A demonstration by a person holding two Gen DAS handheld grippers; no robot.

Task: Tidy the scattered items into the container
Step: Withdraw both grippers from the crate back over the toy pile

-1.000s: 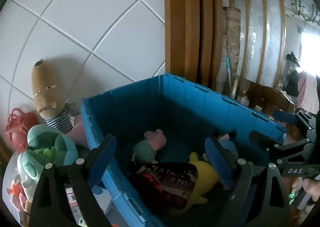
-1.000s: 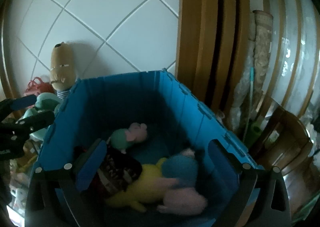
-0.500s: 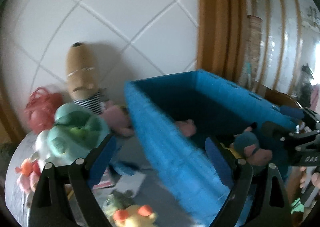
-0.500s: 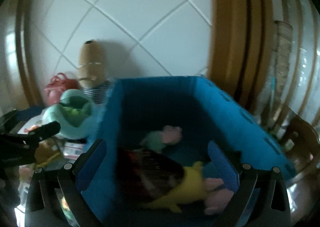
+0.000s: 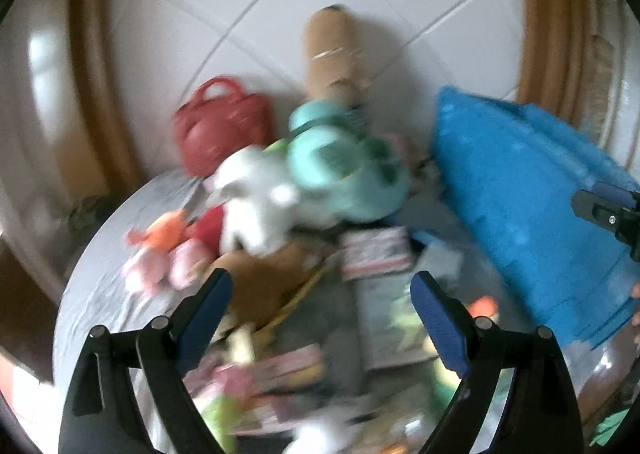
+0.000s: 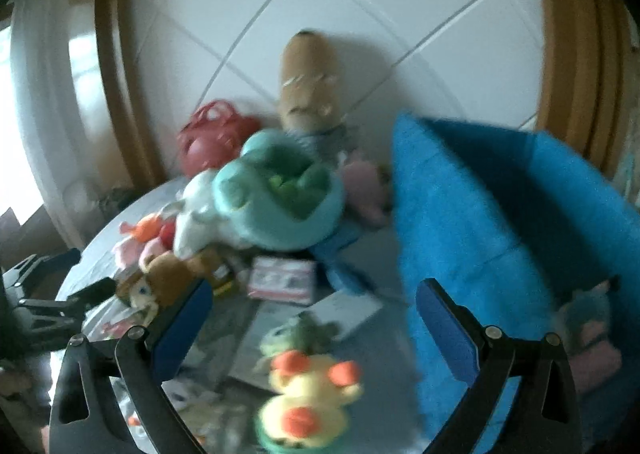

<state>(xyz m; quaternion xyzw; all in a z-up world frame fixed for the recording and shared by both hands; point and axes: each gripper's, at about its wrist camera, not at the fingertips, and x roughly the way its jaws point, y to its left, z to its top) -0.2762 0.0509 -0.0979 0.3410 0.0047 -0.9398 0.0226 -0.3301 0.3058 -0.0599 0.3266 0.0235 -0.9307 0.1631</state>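
Both views were smeared by motion blur. In the left wrist view the flat packets (image 5: 280, 386) low on the surface could not be read, and the blue container (image 5: 520, 214) was cut off at the right edge. In the right wrist view the yellow toy (image 6: 308, 410) was soft, and the container's far wall hid part of its inside.

Right gripper (image 6: 312, 308) jaws wide apart, empty, above yellow plush (image 6: 308, 406); blue crate (image 6: 480, 222) at right.
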